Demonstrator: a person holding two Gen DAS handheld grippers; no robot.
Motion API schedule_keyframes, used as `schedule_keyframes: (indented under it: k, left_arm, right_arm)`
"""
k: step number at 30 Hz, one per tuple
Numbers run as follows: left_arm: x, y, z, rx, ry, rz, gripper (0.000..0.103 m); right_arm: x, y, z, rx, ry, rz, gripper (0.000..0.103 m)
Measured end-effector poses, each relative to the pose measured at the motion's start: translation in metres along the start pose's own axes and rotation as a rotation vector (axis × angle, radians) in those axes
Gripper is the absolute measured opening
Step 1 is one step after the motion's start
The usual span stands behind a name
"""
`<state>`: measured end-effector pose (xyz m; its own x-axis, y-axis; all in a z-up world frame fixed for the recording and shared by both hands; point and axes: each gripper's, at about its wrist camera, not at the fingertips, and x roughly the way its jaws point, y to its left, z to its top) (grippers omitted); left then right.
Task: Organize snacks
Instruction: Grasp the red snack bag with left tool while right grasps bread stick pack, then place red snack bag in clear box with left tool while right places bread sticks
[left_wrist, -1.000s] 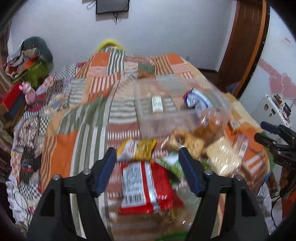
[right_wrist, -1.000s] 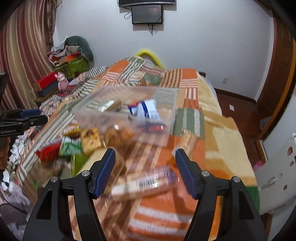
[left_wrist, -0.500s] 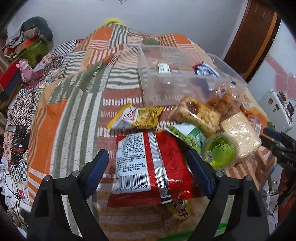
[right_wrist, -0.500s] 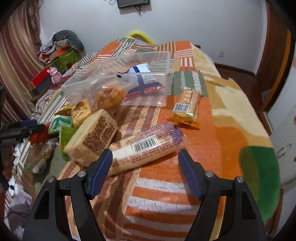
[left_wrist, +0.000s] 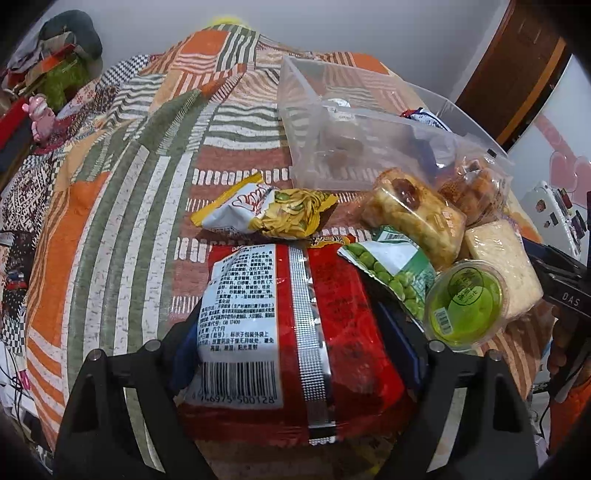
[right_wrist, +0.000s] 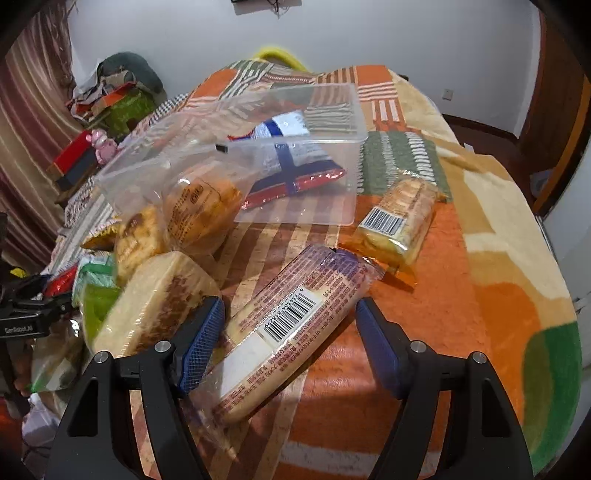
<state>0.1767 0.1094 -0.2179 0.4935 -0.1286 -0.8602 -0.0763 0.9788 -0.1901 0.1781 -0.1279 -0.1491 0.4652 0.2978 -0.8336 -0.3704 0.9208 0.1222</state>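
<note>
My left gripper (left_wrist: 291, 347) points down over a red snack bag (left_wrist: 332, 314) that lies on the bed between its jaws. The jaws are closing, and the pads show no squeeze on the bag. Beyond it lie a yellow chip bag (left_wrist: 273, 210), a green pea bag (left_wrist: 395, 273), a green cup (left_wrist: 465, 302) and a pastry pack (left_wrist: 413, 218). My right gripper (right_wrist: 288, 343) stands open astride a long biscuit pack (right_wrist: 295, 314) lying slantwise. A clear plastic box (right_wrist: 343, 107) behind holds a blue and red pack (right_wrist: 295, 162).
A small cracker pack (right_wrist: 399, 218) lies right of the box, a wrapped cake slab (right_wrist: 155, 306) and a bun bag (right_wrist: 203, 210) to the left. Everything rests on a patchwork blanket (left_wrist: 110, 206). Clothes and boxes (right_wrist: 110, 99) pile up at the far left.
Both grippers have come down close to the snacks. The left jaws spread wider and now straddle the red bag; the right jaws now straddle the long biscuit pack.
</note>
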Motion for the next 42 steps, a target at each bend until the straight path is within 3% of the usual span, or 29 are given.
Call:
schedule_keyframes:
  k: [5,15,19,24,32,42]
  left_arm:
    - [-0.010,-0.001,-0.003,0.016,-0.036,0.003,0.070]
    - [-0.044,-0.002,-0.014,0.035,-0.114,0.034,0.067]
    - [-0.058,-0.006,-0.018,0.043,-0.147,0.044,0.067]
    - [-0.074,-0.014,-0.014,0.057,-0.189,0.044,0.067]
    - [-0.092,-0.029,0.000,0.074,-0.252,0.028,0.067]
    - [-0.104,-0.055,0.038,0.107,-0.340,0.001,0.067]
  right_arm:
    - [-0.008,-0.006,-0.005,-0.015,0.002,-0.001,0.069]
    - [-0.038,-0.027,-0.018,-0.039,-0.003,-0.041,0.069]
    - [-0.040,-0.028,-0.016,-0.038,-0.004,-0.047,0.061]
    - [-0.024,-0.017,-0.016,-0.071,0.011,-0.055,0.043]
    - [-0.039,-0.018,-0.015,-0.055,-0.054,-0.056,0.042]
    - [-0.075,-0.015,0.017,-0.049,-0.188,-0.028,0.042]
